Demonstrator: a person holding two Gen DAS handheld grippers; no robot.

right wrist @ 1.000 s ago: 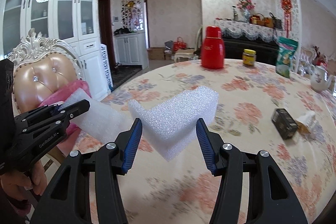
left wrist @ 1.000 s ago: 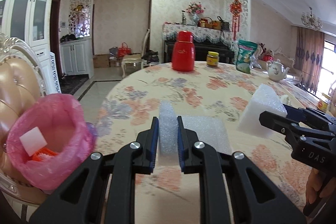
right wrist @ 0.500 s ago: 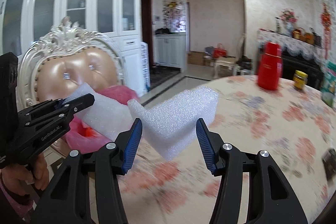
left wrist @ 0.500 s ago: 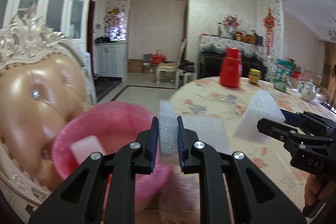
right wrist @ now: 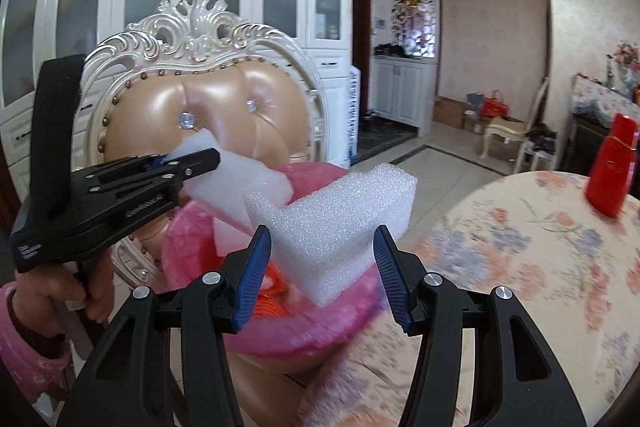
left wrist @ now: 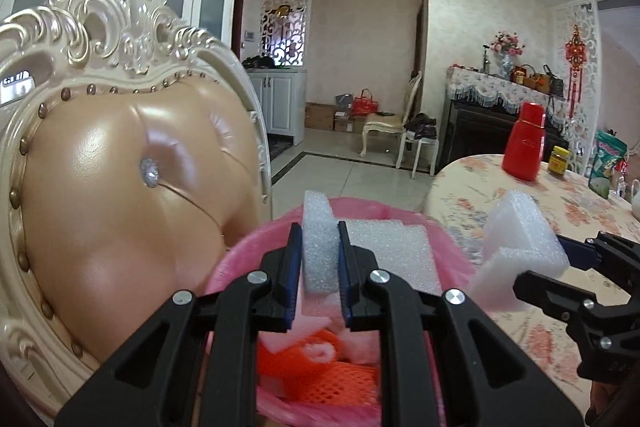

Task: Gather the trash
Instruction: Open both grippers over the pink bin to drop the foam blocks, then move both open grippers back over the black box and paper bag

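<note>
Over the pink bin (left wrist: 256, 247), both hand-held grippers (left wrist: 320, 267) (right wrist: 322, 259) clench foam pieces (left wrist: 318, 247) (right wrist: 340, 219) (undropped); release remains.

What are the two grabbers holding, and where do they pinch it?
Left gripper pinches the upright flap of a thin white foam piece. Right gripper squeezes a thick L-shaped foam block across its sides, over the pink trash bag.

The trash bin (left wrist: 248, 259) sits on the seat of a chair (left wrist: 120, 187), in front of its backrest and just left of the table (left wrist: 580, 227). Two foam pieces (left wrist: 320, 247) (right wrist: 340, 211) hang above the bin's mouth, side by side. On the table's far part stand a flask (left wrist: 524, 143), a jar (left wrist: 559, 163) to its right, and what may be a bag (left wrist: 606, 163) beyond that.
</note>
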